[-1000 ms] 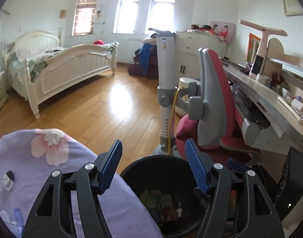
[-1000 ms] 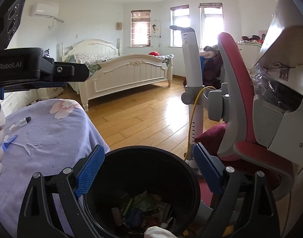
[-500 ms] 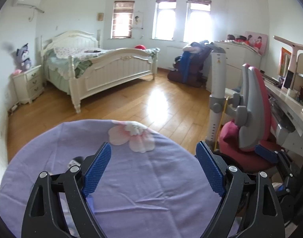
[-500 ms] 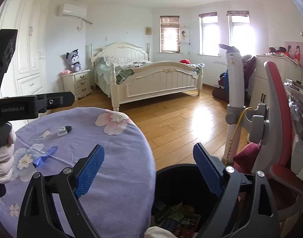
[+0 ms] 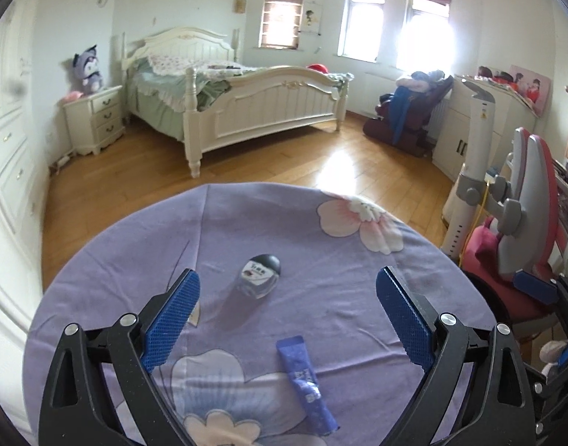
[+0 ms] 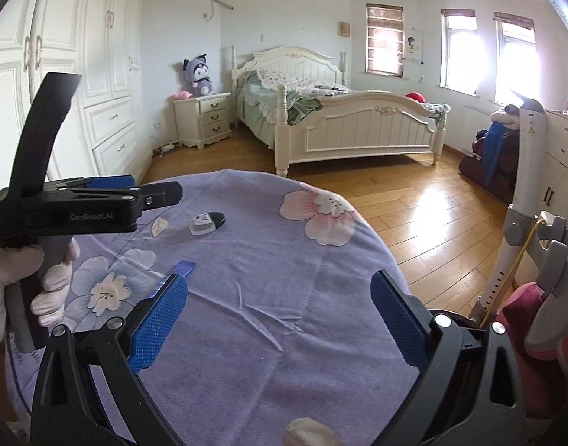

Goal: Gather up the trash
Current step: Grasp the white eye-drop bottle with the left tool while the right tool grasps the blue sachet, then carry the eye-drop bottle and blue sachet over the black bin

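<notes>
Both claws, left claw and right claw, swung from bin to tablecloth

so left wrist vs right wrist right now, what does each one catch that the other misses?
Only the left wrist view: the whole blue sachet, lying flat near the open left gripper.

Only the right wrist view: the wardrobe, the gloved hand holding the left gripper's handle, and the open right gripper.

Both: the purple flowered tablecloth, the small clear bottle with a black cap lying on it, the white bed, the nightstand with its plush toy, and the red chair.
</notes>
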`<state>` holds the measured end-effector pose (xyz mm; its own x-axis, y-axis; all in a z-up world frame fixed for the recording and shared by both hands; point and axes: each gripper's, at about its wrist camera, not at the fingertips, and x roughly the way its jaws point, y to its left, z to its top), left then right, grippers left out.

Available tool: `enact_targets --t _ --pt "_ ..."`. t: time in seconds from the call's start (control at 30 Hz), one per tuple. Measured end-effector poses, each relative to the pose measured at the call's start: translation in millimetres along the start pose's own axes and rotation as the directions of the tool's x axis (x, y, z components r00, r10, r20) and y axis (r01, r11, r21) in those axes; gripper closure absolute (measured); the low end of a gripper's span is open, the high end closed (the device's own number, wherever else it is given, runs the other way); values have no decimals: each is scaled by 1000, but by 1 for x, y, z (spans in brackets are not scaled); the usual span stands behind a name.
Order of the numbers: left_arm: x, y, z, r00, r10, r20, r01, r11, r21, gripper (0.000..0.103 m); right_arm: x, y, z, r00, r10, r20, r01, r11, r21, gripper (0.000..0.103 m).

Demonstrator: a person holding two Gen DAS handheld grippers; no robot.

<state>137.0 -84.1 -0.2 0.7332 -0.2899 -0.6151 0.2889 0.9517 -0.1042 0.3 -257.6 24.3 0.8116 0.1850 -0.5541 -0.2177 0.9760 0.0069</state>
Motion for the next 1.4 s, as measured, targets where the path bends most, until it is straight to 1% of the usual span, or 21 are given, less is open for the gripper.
enact_targets --t 0.1,0.17,0.2,0.27,0.33,0.4,0.43,0.47,0.53,0.57,0.63,0.67,0.7,0.77,0.8,0.83,0.9,1.03,1.17,1.27,1.4 --pt "16 28 -1 998 -20 -54 17 999 -46 9 11 16 2 998 41 -37 -42 999 -29 6" --pt "29 38 -2 996 -41 -84 36 997 -61 9 19 26 3 994 86 -63 -88 996 -30 6" --pt "36 41 -2 993 -58 -100 52 997 -64 9 24 30 4 991 110 -77 -113 993 -29 10" --pt "49 44 -3 991 -65 -119 58 996 -62 9 34 44 6 982 156 -108 -162 986 -42 18" --pt "60 42 -2 988 -83 -131 78 996 -43 9 48 57 6 967 200 -158 -211 976 -54 28" --pt "71 36 0 986 -78 -146 77 997 -10 10 66 68 5 945 228 -235 -245 968 -44 29" --pt "78 32 1 985 -72 -158 74 997 6 15 74 72 4 933 239 -269 -258 966 -35 35" --pt "84 30 2 982 -66 -176 71 997 19 17 80 75 3 924 247 -293 -265 964 -25 38" --pt "96 30 4 979 -55 -199 63 998 31 24 92 81 2 914 243 -325 -266 963 -28 48" --pt "101 29 4 978 -44 -205 53 998 38 26 97 83 1 910 238 -338 -264 964 -31 50" --pt "112 29 6 974 -25 -226 37 998 50 37 106 84 0 903 229 -364 -256 966 -29 55" --pt "117 30 6 970 -21 -241 33 998 49 40 111 85 -1 897 227 -380 -257 966 -28 57" --pt "121 32 6 967 -21 -254 32 999 41 45 112 86 -1 898 226 -379 -257 966 -33 59" --pt "122 35 7 968 -27 -250 35 999 29 49 114 88 -1 900 213 -380 -252 966 -55 64" --pt "123 34 7 968 -27 -249 36 999 32 52 114 88 -1 902 205 -379 -246 967 -62 70" --pt "124 34 7 969 -25 -247 35 999 37 60 115 90 -1 905 197 -376 -238 969 -66 78" --pt "124 33 6 972 -11 -234 24 998 53 61 117 89 -3 910 185 -370 -225 972 -67 87" --pt "121 37 5 974 -7 -226 15 999 38 62 111 80 -5 913 185 -363 -218 975 -51 88" --pt "98 33 5 984 -8 -177 12 1000 24 62 100 62 -4 919 202 -339 -216 976 -4 88" --pt "73 22 8 992 -17 -126 20 999 26 62 86 46 -1 940 199 -277 -197 980 36 88" --pt "32 -7 16 998 -39 -44 41 998 49 62 54 23 0 977 148 -152 -142 989 52 88"
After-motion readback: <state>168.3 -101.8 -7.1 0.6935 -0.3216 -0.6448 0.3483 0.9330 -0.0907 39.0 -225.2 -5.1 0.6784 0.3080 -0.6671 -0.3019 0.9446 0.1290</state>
